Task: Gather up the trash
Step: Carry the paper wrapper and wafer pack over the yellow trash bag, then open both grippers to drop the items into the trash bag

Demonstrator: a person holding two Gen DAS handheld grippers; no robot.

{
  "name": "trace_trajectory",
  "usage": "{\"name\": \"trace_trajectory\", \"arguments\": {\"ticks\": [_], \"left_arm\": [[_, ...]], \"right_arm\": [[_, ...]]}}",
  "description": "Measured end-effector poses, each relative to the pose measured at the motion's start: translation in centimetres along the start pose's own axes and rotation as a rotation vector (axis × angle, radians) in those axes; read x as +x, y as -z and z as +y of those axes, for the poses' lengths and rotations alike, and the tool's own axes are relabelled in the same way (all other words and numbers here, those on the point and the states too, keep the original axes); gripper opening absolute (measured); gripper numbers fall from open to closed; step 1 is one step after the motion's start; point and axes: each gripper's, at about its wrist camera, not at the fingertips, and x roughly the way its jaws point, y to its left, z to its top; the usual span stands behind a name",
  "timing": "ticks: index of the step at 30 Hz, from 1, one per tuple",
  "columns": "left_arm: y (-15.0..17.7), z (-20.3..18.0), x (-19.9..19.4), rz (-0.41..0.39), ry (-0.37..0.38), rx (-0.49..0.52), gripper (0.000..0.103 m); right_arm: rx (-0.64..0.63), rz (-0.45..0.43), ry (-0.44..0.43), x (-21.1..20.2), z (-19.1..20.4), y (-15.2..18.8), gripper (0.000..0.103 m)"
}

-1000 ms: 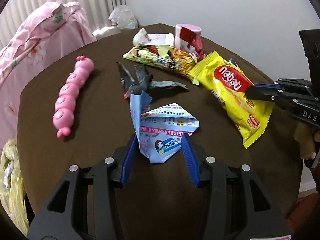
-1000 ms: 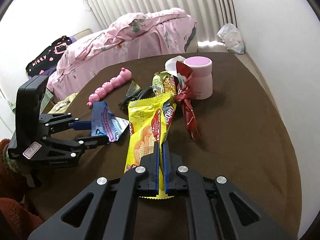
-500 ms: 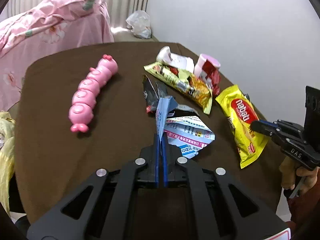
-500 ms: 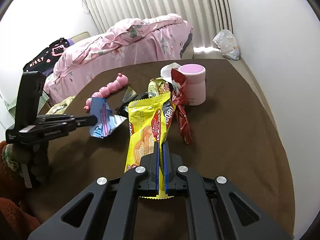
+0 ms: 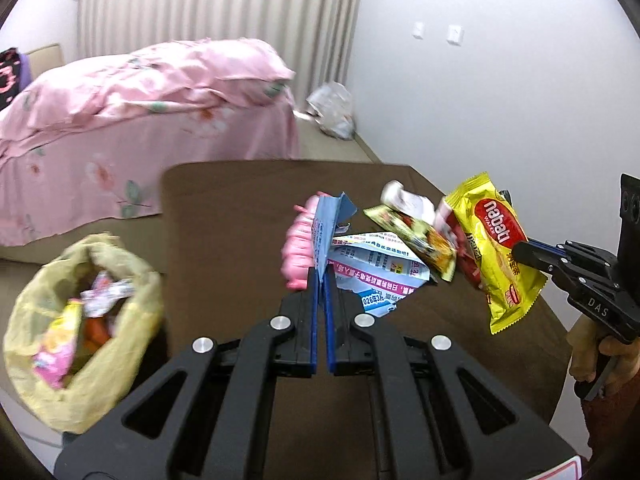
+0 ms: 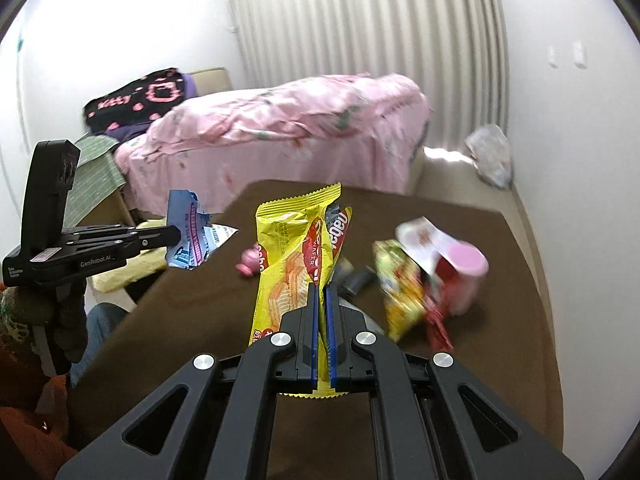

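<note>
We saw white walls [image 5: 500,92], pale pleated curtains [image 6: 360,32], a bed under a pink floral quilt [image 5: 132,120], a brown-covered table [image 6: 460,380] and daylight pooling on the beige floor [image 6: 444,156]

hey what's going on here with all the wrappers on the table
A person is clearing trash with a handheld gripper in each hand. The left gripper is shut on a torn blue paper wrapper, and the right gripper is shut on a yellow wafer packet; both pieces are held above the brown table. A yellow trash bag with wrappers in it sits open beside the table. More snack wrappers, a pink cup and a pink toy remain on the table.
</note>
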Motion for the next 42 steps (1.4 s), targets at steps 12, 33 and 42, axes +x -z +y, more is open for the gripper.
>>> {"name": "trace_trajectory", "arguments": {"ticks": [12, 33, 42], "left_arm": [[1.4, 13.0, -7.2, -0.117, -0.258, -0.24, 0.003], [7.8, 23.0, -2.9, 0.016, -0.462, -0.538, 0.003], [10.0, 24.1, -1.5, 0.051, -0.463, -0.58, 0.004]], "right_arm": [[-0.22, -0.017, -0.129, 4.7, 11.4, -6.9, 0.005], [-0.335, 0.225, -0.329, 23.0, 22.7, -9.5, 0.005], [-0.38, 0.481, -0.4, 31.1, 25.2, -6.1, 0.005]]}}
